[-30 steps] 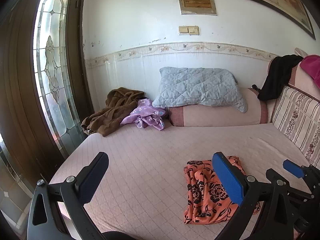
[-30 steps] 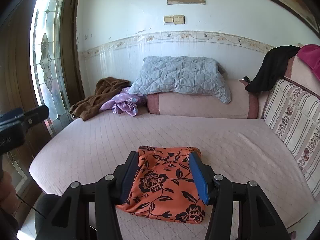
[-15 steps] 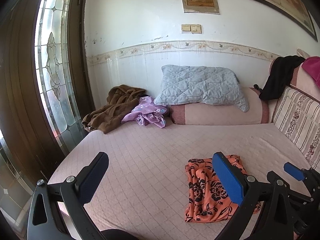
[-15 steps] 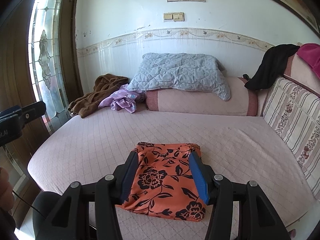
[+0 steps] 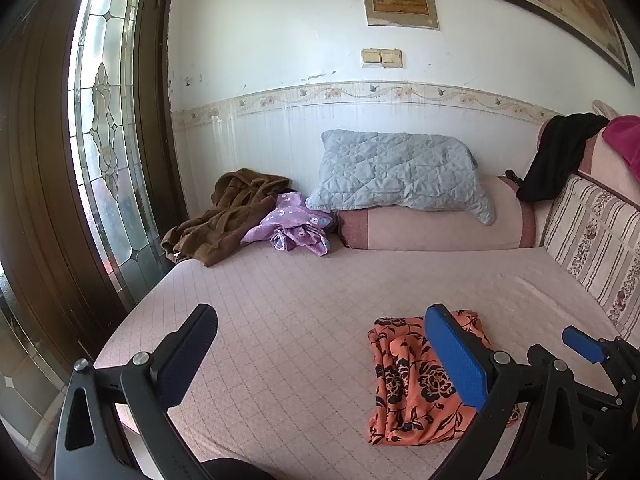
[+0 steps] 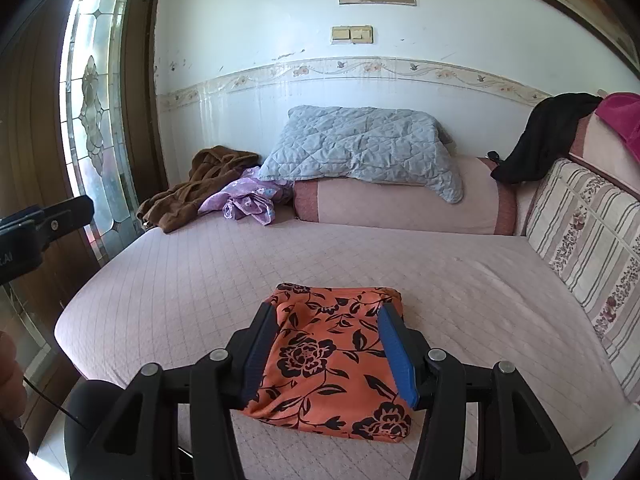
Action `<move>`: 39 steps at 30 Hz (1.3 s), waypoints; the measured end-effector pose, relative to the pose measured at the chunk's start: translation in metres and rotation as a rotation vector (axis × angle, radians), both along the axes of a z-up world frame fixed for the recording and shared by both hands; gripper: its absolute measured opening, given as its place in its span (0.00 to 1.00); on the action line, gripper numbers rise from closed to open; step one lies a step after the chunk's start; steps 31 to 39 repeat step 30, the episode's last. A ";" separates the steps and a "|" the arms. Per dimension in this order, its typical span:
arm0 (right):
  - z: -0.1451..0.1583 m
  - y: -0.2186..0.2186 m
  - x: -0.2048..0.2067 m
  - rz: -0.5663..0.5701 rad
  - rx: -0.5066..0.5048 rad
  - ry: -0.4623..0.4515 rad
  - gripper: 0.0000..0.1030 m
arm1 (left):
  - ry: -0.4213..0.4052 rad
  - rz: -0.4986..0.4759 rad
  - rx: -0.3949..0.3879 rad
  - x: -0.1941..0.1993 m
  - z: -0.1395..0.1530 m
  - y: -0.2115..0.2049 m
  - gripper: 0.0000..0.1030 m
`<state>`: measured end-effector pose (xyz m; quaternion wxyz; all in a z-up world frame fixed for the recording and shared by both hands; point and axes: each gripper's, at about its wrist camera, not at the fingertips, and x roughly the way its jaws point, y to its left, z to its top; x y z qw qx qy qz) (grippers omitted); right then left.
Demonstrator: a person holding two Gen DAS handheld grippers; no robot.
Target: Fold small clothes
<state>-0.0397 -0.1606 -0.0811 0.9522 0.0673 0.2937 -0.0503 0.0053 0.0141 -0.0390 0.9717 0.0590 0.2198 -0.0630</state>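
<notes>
An orange cloth with black flowers [image 6: 328, 356] lies folded flat near the front edge of the pink bed [image 6: 200, 280]. It also shows in the left wrist view [image 5: 408, 384]. My right gripper [image 6: 328, 336] is open and empty, hovering above the cloth's near part. My left gripper [image 5: 320, 344] is wide open and empty, to the left of the cloth above the bed. A purple flowered garment [image 5: 292, 228] lies crumpled at the back left, also in the right wrist view [image 6: 244, 200].
A brown robe [image 5: 228, 216] lies by the glass door [image 5: 104, 120]. A grey quilted pillow [image 5: 396, 172] rests on a pink bolster [image 5: 432, 228]. A striped cushion [image 6: 588, 236] and black garment [image 6: 540, 136] are at the right.
Both grippers have drawn back and risen slightly; the view shifted a little. The orange cloth has not moved. Both grippers stay open.
</notes>
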 end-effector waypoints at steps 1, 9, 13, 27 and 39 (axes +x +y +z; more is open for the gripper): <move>0.000 0.000 0.001 0.003 0.000 0.003 0.55 | 0.002 0.000 -0.001 0.001 0.000 0.000 1.00; -0.005 0.003 0.015 0.019 0.010 0.014 0.55 | 0.022 0.007 -0.003 0.014 -0.006 0.001 1.00; -0.009 0.002 0.024 0.025 0.024 0.022 0.55 | 0.035 0.011 0.001 0.021 -0.009 0.000 1.00; -0.021 -0.001 0.041 0.030 0.041 0.041 0.55 | 0.069 -0.002 -0.016 0.039 -0.021 -0.011 1.00; -0.029 -0.012 0.048 0.015 0.061 0.050 0.55 | 0.090 0.012 -0.019 0.053 -0.029 -0.014 1.00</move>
